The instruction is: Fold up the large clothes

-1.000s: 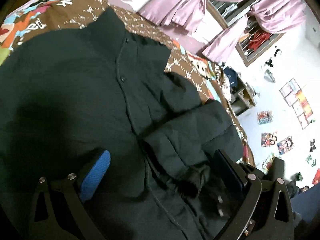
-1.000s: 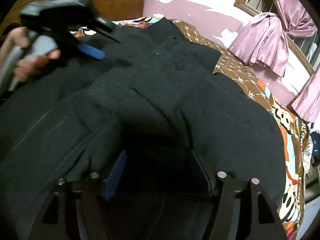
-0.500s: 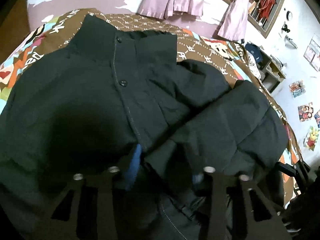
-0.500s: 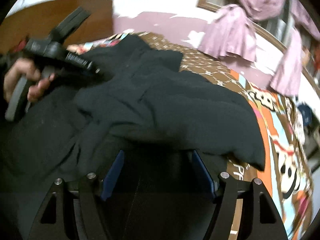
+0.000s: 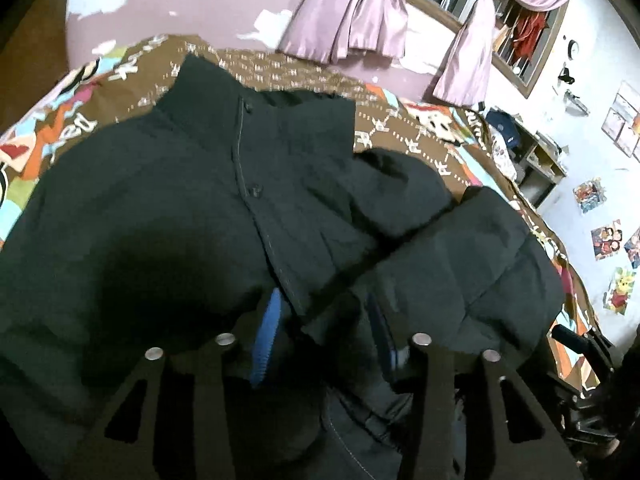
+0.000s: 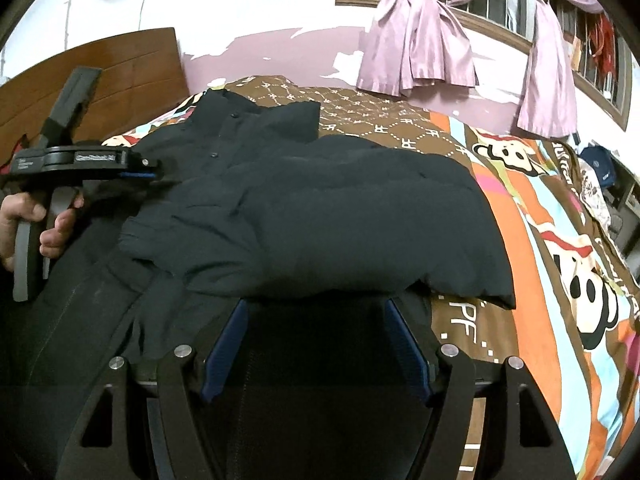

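Jacket on bed, sleeve folded across front. L gripper: jaws just reopening, cuff between, grip unclear. R gripper: jaws wide around padded fold, hold uncertain. Tip: lay sleeve flat, parallel w/ placket, before releasing.

Bed under a brown cartoon-print cover; black padded jacket spread flat across it
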`<state>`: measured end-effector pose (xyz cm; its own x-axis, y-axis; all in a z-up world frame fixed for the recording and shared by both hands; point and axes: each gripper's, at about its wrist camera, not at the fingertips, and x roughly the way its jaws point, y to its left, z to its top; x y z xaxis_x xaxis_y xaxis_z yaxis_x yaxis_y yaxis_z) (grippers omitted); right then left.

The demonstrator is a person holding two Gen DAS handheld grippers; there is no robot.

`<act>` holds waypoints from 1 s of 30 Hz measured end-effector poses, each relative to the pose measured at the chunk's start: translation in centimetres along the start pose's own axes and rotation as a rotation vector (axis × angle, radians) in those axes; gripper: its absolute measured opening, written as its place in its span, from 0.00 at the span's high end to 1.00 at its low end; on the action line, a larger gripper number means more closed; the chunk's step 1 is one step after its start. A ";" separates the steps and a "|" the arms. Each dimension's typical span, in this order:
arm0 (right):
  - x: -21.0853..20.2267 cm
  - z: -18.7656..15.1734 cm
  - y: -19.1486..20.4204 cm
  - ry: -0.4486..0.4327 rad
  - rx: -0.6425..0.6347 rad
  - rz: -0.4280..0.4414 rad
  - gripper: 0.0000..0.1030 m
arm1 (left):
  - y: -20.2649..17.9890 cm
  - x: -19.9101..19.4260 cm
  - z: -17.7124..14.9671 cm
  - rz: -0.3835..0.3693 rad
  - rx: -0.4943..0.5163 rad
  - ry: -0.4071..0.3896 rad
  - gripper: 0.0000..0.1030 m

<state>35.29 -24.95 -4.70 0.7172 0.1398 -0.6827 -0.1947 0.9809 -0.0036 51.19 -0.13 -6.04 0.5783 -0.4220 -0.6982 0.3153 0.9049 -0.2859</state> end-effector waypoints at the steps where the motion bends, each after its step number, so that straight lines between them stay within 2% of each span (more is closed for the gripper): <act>1: 0.0 0.1 -0.1 0.000 0.005 -0.002 0.34 | -0.1 -0.1 0.0 0.002 0.005 -0.012 0.50; 3: 0.1 0.1 -0.3 -0.001 0.014 -0.006 0.34 | -0.4 -0.3 0.0 -0.015 0.021 -0.032 0.47; 5: 0.1 0.2 -0.4 -0.003 0.024 -0.011 0.34 | -0.7 0.3 0.3 -0.060 0.044 -0.012 0.47; 7: 0.1 0.3 -0.6 -0.005 0.031 -0.016 0.34 | -1.3 1.8 0.4 -0.122 0.079 0.071 0.47; 10: 0.1 0.4 -0.9 -0.009 0.040 -0.023 0.34 | -1.8 4.6 0.4 -0.110 0.107 0.203 0.48; 13: -0.2 0.6 -1.1 -0.028 0.052 -0.041 0.34 | -1.7 5.1 0.7 -0.069 0.106 0.220 0.84; 14: -0.3 0.8 -1.3 -0.037 0.059 -0.046 0.34 | -1.8 5.0 0.7 -0.072 0.110 0.220 0.90; 16: -0.8 1.4 -1.8 -0.068 0.085 -0.058 0.34 | -2.3 4.3 0.7 -0.065 0.134 0.195 0.94; 21: -1.4 3.6 -2.6 -0.121 0.124 -0.075 0.30 | -3.2 0.0 1.5 -0.036 0.157 0.089 0.95; 24: -1.5 5.5 -2.6 -0.158 0.147 -0.063 0.29 | -2.3 -2.4 2.2 -0.024 0.144 0.071 0.95; 28: -1.0 7.6 -1.9 -0.183 0.136 -0.042 0.27 | 0.8 -5.9 3.2 0.024 0.104 0.063 0.95; 30: -0.3 8.5 -1.0 -0.180 0.118 -0.021 0.23 | 2.2 -7.5 3.1 0.054 0.101 0.057 0.95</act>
<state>40.97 -24.82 1.77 0.8303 0.1308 -0.5418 -0.1063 0.9914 0.0764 49.88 4.85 0.66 0.5536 -0.3666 -0.7478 0.3608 0.9148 -0.1814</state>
